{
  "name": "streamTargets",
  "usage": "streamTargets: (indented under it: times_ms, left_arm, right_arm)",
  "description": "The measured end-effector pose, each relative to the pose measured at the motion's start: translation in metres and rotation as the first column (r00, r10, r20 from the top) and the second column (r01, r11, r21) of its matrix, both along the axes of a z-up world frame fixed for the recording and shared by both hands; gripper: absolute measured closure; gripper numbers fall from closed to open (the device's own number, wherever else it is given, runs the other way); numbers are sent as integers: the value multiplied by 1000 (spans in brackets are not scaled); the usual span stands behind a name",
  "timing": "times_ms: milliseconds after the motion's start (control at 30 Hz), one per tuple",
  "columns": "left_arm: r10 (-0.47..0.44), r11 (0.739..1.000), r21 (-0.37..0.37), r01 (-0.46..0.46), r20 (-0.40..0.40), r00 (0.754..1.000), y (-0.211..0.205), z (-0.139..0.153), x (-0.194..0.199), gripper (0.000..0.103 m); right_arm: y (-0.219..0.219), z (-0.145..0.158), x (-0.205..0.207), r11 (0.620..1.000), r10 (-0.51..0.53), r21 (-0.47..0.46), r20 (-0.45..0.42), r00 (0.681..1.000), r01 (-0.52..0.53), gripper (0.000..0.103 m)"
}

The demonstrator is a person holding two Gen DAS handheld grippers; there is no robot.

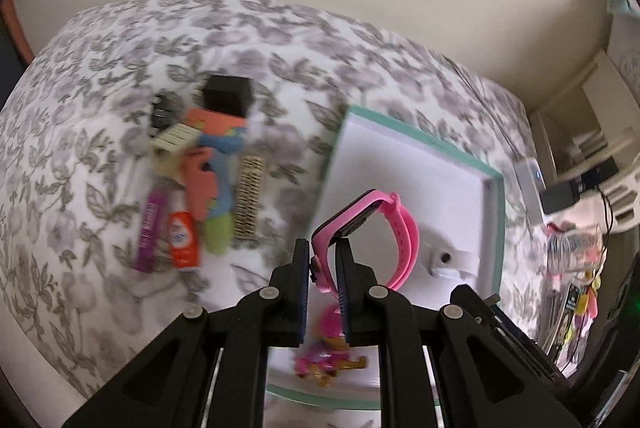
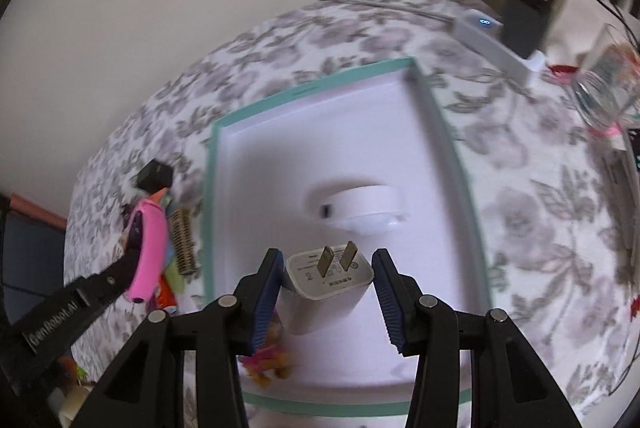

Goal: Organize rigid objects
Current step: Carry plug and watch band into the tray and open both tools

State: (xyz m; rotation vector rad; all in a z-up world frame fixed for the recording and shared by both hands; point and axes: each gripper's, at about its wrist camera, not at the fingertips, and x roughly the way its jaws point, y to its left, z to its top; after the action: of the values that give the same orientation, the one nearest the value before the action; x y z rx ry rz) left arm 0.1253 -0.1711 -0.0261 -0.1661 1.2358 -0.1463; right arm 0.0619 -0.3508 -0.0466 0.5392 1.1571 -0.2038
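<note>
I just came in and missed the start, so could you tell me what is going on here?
A person is sorting small things into a white tray with a teal rim, using two handheld grippers. The left gripper is shut on a pink watch over the tray. The right gripper holds a white charger plug above it. A small toy already lies inside; more items wait on the bedspread.

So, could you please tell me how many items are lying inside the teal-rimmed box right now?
2, maybe 3: a white round device mid-box and a pink toy figure near the front rim. The white charger sits between the right gripper's jaws; whether it rests there is unclear.
</note>
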Motion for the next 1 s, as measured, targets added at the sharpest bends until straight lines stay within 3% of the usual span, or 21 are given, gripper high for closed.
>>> streamTargets:
  times_ms: [100,267,533,1000]
  left_arm:
    - [-21,1000,-23,20,-11,1000,-14,-10,-3,90]
    - [-39,999,21,40,-25,999,-26,-31,-5,90]
    - [-55,997,58,58,-54,997,-33,-52,-5,89]
    - [-46,998,46,48,-38,998,-27,-47,1,85]
  right_arm:
    - [-13,-2,-4,1000,-24,6,-7,1000,24,55]
    - [-15,-17,2,999,3,-42,-62,998,-5,63]
    - [-12,-26,4,998,31,-53,-82,996,-35,64]
    - [-3,-6,10,994,50,-90,-48,998,-54,64]
